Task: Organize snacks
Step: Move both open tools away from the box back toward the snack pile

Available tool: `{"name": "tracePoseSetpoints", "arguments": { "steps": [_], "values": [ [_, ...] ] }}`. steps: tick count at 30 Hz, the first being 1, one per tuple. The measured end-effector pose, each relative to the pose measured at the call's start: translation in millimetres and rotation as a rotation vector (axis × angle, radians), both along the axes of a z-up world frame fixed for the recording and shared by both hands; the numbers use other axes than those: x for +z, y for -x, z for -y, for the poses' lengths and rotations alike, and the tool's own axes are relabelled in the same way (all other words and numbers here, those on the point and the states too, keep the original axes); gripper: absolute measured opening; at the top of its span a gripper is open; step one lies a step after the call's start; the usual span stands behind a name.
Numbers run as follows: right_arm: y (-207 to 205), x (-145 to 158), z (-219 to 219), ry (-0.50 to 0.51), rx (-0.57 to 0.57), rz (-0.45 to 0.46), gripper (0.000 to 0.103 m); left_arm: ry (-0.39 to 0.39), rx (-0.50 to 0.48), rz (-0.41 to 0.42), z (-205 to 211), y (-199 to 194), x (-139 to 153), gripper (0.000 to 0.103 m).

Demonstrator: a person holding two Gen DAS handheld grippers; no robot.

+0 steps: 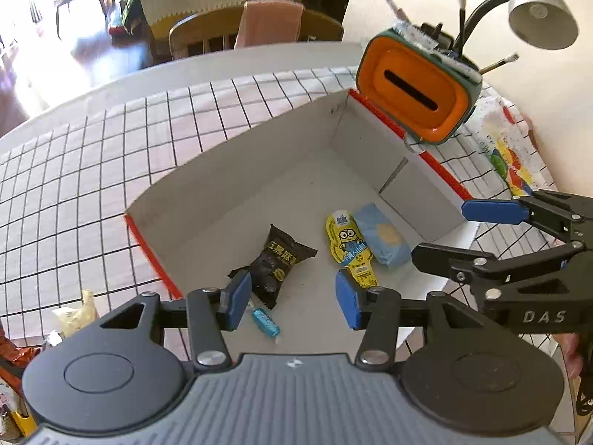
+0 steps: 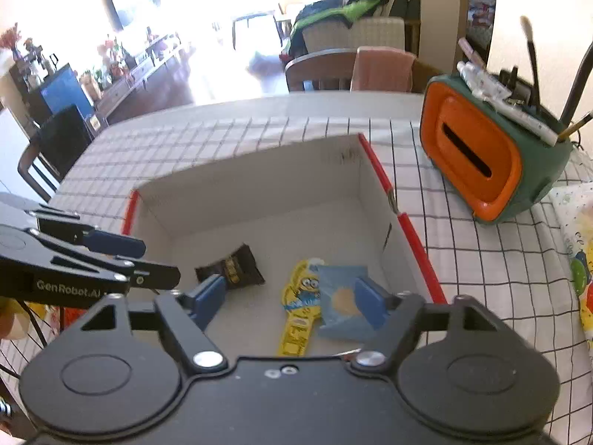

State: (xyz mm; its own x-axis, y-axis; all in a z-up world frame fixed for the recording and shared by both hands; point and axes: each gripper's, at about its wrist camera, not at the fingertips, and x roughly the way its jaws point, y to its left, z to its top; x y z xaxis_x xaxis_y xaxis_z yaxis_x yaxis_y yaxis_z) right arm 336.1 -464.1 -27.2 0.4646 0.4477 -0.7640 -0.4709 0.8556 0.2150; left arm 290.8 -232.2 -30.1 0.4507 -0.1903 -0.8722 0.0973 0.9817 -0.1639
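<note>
Four snacks already lie on the floor of the open cardboard box on the checked surface: a black packet toward the left, a small blue candy just in front of it, and to the right a yellow cartoon pouch touching a pale blue packet. The left gripper hangs above the near end of the box with its fingers spread and nothing between them; the right gripper hangs over the yellow pouch and blue packet, its fingers also spread and empty. So a good part of the sorting looks done. What is left seems to sit outside the box at the lower left of the left wrist view: a pale wrapper and something with a shiny copper wrapper, though the edge of the lens distorts them too much to say for sure that they are snacks.
</note>
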Motion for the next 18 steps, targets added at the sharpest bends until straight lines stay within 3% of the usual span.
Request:
{"name": "tracePoseSetpoints", "arguments": {
  "steps": [5, 10, 18],
  "values": [
    [19, 15, -6, -0.037, -0.001, 0.039, 0.086, 0.011, -0.002, 0.053, -14, 21, 14, 0.055],
    [41, 27, -16, -0.056, -0.017, 0.118, 0.098, 0.014, 0.003, 0.119, -31, 41, 26, 0.069],
    [65, 35, -43, -0.101, -0.035, 0.151, 0.102, 0.025, 0.015, 0.183, -64, 68, 39, 0.073]
  ]
}}
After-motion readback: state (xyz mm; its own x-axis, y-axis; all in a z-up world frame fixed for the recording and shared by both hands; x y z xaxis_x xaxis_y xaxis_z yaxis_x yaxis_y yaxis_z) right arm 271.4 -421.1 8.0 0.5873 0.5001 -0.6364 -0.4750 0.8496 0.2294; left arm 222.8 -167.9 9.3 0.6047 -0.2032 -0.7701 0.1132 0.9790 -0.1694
